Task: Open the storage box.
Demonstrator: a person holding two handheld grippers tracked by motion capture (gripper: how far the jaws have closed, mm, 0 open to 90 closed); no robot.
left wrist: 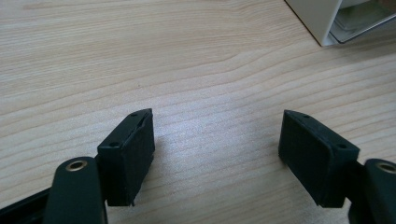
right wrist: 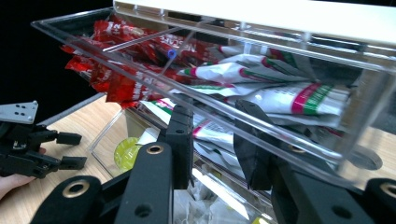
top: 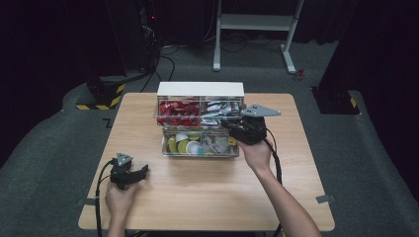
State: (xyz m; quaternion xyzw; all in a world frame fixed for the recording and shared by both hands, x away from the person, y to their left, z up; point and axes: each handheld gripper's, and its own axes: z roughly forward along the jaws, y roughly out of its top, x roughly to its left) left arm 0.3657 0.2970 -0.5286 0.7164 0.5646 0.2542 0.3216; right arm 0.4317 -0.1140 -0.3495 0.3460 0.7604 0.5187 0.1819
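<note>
Seen from above: a clear two-tier drawer organiser (top: 200,121) at the far middle of a pale wooden table (top: 197,197), long axis running left to right, white top over an upper drawer of red sachets (top: 178,111) and white sachets (top: 220,109), and a lower drawer (top: 200,143) pulled out toward the near edge, holding yellow-green discs and pale packets. Right gripper (top: 232,126) at the upper drawer's right front, far nearer than the other hand. In the right gripper view, jaws narrowly parted, straddling the clear front wall of the upper drawer (right wrist: 224,116); firm grip or mere touch, cannot tell. Left gripper (top: 141,173) resting low on bare wood, well apart, near-left; jaws wide, holding nothing. Beyond the table, grey carpet, dark curtains, a white table frame.
</note>
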